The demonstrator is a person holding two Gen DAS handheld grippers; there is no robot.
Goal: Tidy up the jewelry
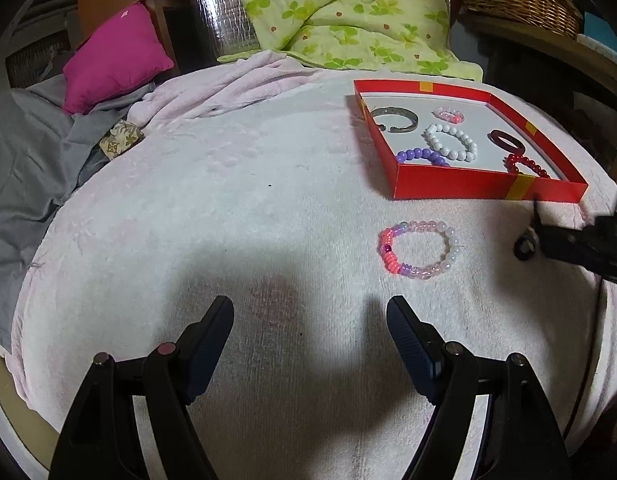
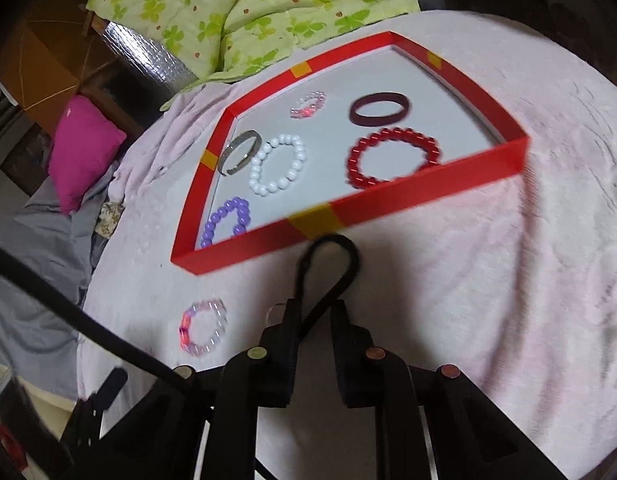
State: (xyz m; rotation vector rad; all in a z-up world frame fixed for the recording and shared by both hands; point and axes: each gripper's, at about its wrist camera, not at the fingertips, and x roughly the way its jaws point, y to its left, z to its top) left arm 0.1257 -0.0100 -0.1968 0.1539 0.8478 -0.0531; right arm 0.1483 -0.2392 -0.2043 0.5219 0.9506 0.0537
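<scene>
We hold the right gripper (image 2: 314,312) pinched on a black cord loop (image 2: 328,256) (thin, floppy) at lower centre, just before the red tray (image 2: 428,194); we should lift it clear over the wall. The left gripper (image 1: 310,316) is spread, idle.

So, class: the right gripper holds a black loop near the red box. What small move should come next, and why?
Probably carry the right gripper forward over the red box wall and release the black loop inside; it hangs just short of the box, where the other bracelets lie.
</scene>
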